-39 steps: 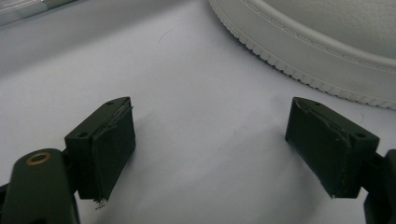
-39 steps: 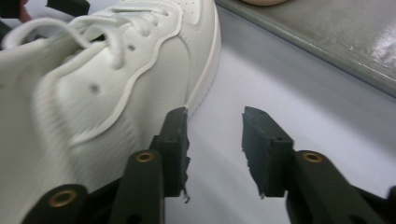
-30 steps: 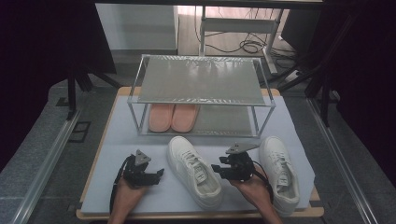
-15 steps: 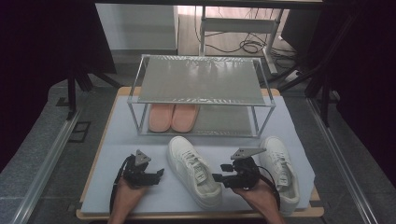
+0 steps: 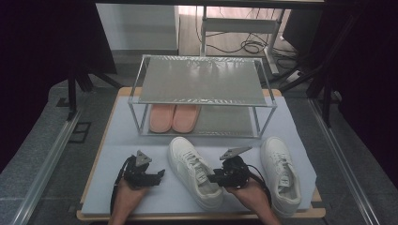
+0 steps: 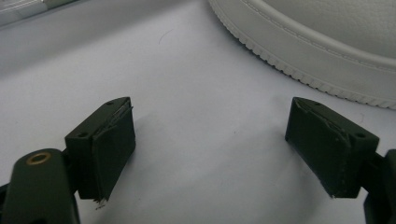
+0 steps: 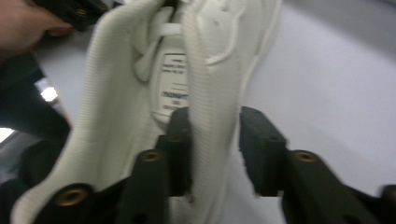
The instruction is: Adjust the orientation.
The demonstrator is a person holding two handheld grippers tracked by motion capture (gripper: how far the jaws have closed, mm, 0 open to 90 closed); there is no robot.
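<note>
A white sneaker (image 5: pixel 195 171) lies toe-forward at the middle of the pale mat, and its side and sole (image 6: pixel 327 46) show in the left gripper view. My right gripper (image 5: pixel 212 177) is at its right side. In the right gripper view the right gripper (image 7: pixel 215 140) has one jaw inside the shoe and one outside, closed on the padded collar wall of the sneaker (image 7: pixel 140 93). A second white sneaker (image 5: pixel 281 173) lies to the right. My left gripper (image 5: pixel 159 174) rests low on the mat, left of the middle shoe. The left gripper (image 6: pixel 210 149) stands open with bare mat between its jaws.
A two-shelf metal shoe rack (image 5: pixel 202 79) stands at the back of the table, with a pair of pink slippers (image 5: pixel 173 117) on the left of its lower shelf. The pale mat (image 5: pixel 136 140) covers the table top. Cables lie on the floor beyond.
My right gripper has moved left and nearer, from between the two sneakers onto the middle sneaker's collar. The left gripper has stayed in place.
</note>
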